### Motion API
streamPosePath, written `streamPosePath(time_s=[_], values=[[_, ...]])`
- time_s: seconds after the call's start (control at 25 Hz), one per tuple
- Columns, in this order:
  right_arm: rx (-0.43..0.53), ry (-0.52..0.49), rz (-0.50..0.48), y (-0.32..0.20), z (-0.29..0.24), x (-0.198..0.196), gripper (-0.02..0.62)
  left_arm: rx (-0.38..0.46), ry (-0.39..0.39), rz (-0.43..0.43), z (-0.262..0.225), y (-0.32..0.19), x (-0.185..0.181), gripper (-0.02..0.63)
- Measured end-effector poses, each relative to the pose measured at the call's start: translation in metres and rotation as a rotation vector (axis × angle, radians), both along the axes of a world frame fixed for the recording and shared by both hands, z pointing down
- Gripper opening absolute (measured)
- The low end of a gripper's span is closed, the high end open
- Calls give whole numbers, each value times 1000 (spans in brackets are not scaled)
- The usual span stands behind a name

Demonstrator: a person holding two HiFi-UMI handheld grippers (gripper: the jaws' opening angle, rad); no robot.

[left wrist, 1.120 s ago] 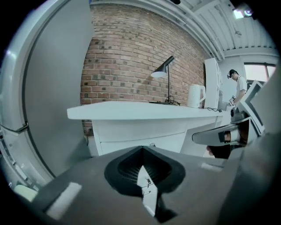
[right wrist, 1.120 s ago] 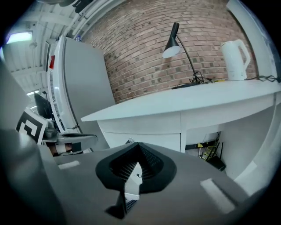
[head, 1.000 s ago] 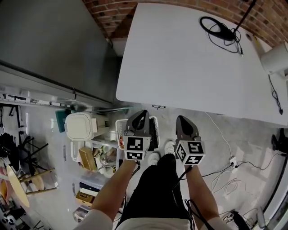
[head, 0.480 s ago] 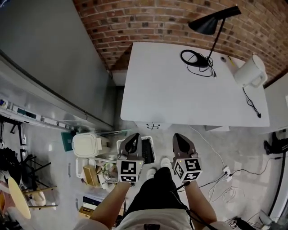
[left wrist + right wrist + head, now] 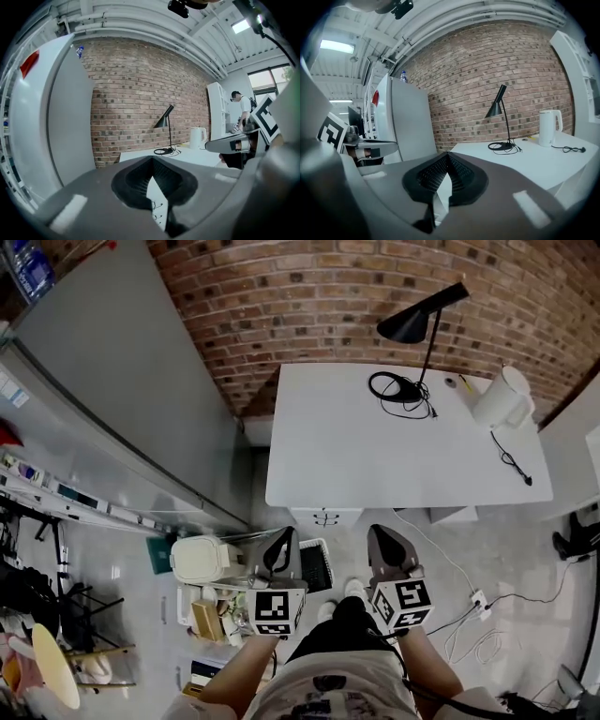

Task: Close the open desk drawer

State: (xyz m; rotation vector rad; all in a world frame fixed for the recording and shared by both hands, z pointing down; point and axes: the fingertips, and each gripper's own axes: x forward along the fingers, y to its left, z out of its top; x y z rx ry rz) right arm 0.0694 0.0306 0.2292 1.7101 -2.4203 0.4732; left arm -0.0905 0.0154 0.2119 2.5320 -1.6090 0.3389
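Both grippers poised below the table [image 5: 375, 456].
Lower centre, left gripper [image 5: 284, 536] and right gripper [image 5: 383, 533]: jaws together, empty.

Open floor [image 5: 349, 545] before drawers [image 5: 325, 517] (basket [image 5: 319, 543] left)

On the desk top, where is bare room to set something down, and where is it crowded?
The desk is bare over its left half and along the front edge, from the left edge across to the coiled cable. The back right is crowded: lamp, coiled cable, kettle, and a cord trailing toward the right front corner.
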Motion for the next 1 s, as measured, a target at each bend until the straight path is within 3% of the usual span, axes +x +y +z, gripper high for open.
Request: streamPosePath(time_s=[0.52,1.0], values=[[100,19,-15,31,-96,-5,23,96,38,-11,-91,36,5,1],[151,22,-12,35,-122,-1,23,85,60,-5,-104,42,-1,2]])
